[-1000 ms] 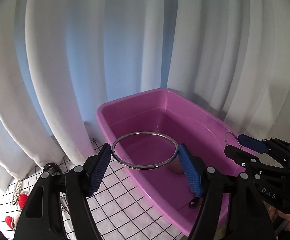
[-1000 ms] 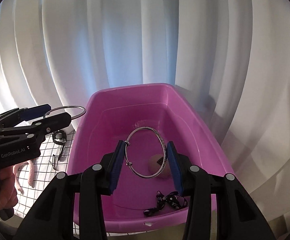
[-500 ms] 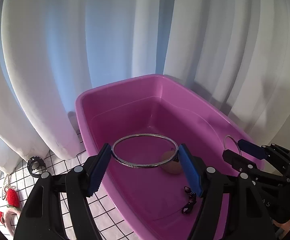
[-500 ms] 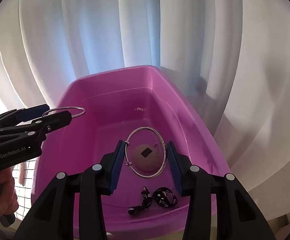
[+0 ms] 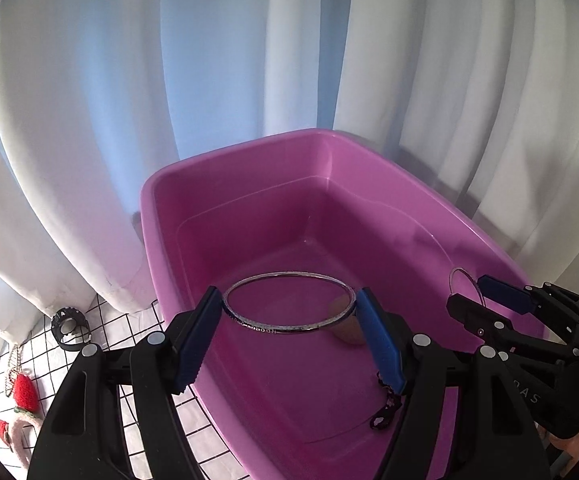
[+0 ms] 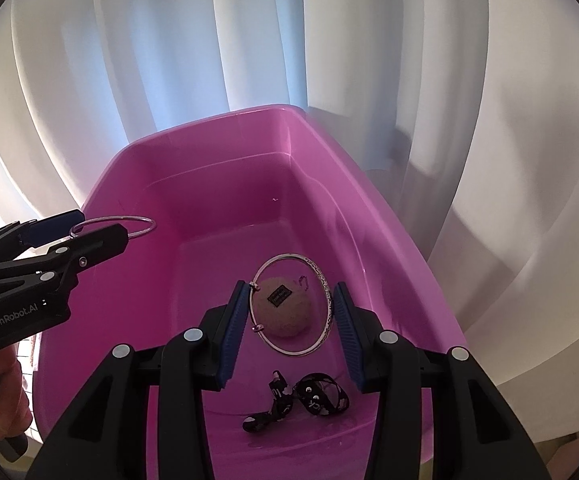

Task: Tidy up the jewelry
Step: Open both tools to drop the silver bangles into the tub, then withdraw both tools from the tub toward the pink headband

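The left wrist view shows the left gripper (image 5: 289, 334) holding a silver bangle (image 5: 289, 305) over the pink tub (image 5: 393, 182), the right gripper (image 6: 289, 330) holding another, while a watch (image 5: 70, 328) waits on the tabletop (image 5: 129, 340) at left.

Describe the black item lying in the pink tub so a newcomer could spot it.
Find the pink plastic tub before the white curtain. At its near end lies a black patterned strap, just nearer than the round tan pouch. It alone is dark, limp and looped; the bangles are rigid silver.

Two bangles (image 5: 289, 304) (image 6: 291, 306), one pink tub (image 6: 137, 152), two tools (image 5: 289, 340) (image 6: 289, 334).
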